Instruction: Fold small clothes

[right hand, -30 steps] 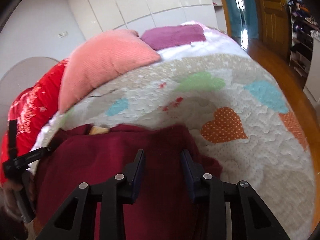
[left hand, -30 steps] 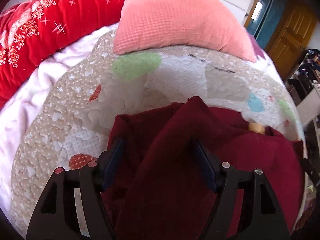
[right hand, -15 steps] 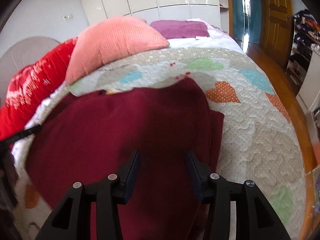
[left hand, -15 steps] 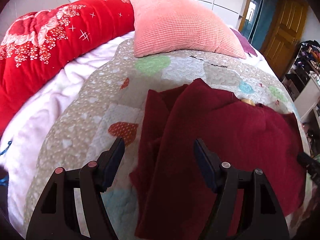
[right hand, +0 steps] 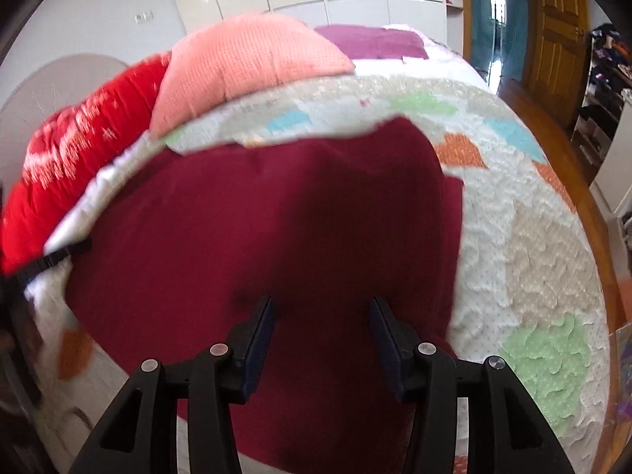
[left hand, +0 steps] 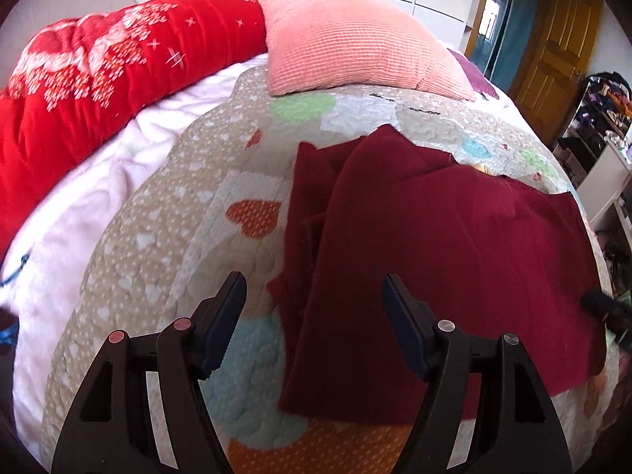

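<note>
A dark red garment (left hand: 434, 245) lies folded on the patterned quilt (left hand: 166, 213), a layer folded over with a narrower layer showing along its left side. My left gripper (left hand: 314, 292) is open and empty, raised above the garment's near left edge. In the right wrist view the same garment (right hand: 256, 217) fills the middle. My right gripper (right hand: 320, 308) is open and empty just above the cloth. A small tan label (left hand: 482, 168) peeks out at the garment's far edge.
A pink pillow (left hand: 355, 47) and a red floral duvet (left hand: 98, 71) lie at the head of the bed. A purple cloth (right hand: 371, 41) lies behind the pillow. A wooden door (left hand: 553, 55) and cluttered shelves (left hand: 600, 126) stand to the right.
Both grippers have opened, let go of the garment and pulled back and up. The garment now lies folded flat on the quilt.
</note>
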A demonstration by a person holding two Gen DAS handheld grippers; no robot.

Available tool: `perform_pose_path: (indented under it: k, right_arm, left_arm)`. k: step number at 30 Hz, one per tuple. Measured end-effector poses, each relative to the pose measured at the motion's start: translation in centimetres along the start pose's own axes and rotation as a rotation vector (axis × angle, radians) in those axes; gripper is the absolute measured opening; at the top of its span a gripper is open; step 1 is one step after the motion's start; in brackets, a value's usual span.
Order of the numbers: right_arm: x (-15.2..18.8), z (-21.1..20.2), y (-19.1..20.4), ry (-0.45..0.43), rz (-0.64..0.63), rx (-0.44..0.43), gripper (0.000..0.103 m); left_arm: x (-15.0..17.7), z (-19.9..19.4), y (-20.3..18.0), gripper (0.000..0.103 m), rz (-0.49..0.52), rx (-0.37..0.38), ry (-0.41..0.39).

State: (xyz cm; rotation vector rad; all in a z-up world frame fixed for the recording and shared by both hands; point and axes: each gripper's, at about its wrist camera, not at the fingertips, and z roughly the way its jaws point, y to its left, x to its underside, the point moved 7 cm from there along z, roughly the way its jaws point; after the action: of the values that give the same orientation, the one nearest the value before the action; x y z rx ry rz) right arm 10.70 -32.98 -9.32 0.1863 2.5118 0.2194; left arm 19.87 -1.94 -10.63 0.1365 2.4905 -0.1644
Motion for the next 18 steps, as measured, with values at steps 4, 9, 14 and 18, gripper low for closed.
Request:
perform_pose_path:
  k: [4,9,14,18]
  right_arm:
    - [-2.7,-0.3,4.7,-0.034,-0.013,-0.139,0.048]
    - [-6.6,3.2,12.7,-0.005,-0.013,-0.312,0.049]
    - [-9.9,8.4,19.4,0.065,-0.017,-0.368,0.060]
    - [-10.7,13.8,22.0,0.191,-0.053,-0.228,0.060]
  left_arm:
    - [1.3,0.3,1.1,0.071,-0.040,0.032,0.009]
    - [1.8,0.8,1.5,0.071,-0.075,0.106,0.010]
    - [1.5,1.2,1.7,0.071,-0.076,0.153,0.021]
    - [1.2,1.4,2.0,0.071,-0.072,0.166,0.030]
